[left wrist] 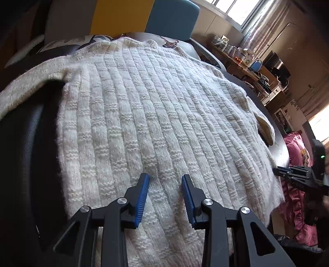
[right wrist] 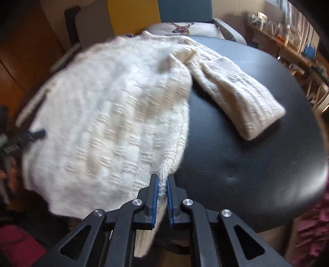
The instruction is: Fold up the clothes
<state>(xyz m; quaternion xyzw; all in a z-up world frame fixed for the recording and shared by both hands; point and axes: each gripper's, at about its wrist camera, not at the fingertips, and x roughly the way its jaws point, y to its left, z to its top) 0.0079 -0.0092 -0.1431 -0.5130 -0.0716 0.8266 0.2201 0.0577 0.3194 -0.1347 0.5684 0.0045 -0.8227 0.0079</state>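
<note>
A cream knitted sweater [left wrist: 154, 115] lies spread on a dark round table [right wrist: 257, 147]. My left gripper [left wrist: 165, 179] hovers over the sweater's near hem with its blue pads apart and nothing pinched between them. My right gripper [right wrist: 162, 182] is shut on the sweater's [right wrist: 107, 115] lower side edge, with a ridge of knit squeezed between its pads. One sleeve [right wrist: 236, 92] stretches out flat to the right on the table. The right gripper [left wrist: 287, 172] also shows at the sweater's right edge in the left wrist view. The left gripper [right wrist: 35, 134] shows blurred at the sweater's left edge in the right wrist view.
A blue-backed chair [left wrist: 172, 18] with a deer-print cushion [right wrist: 183, 27] stands behind the table. Shelves with jars and clutter [left wrist: 236, 51] line the right wall. Pink ruffled fabric [left wrist: 296, 205] hangs beside the table's right edge.
</note>
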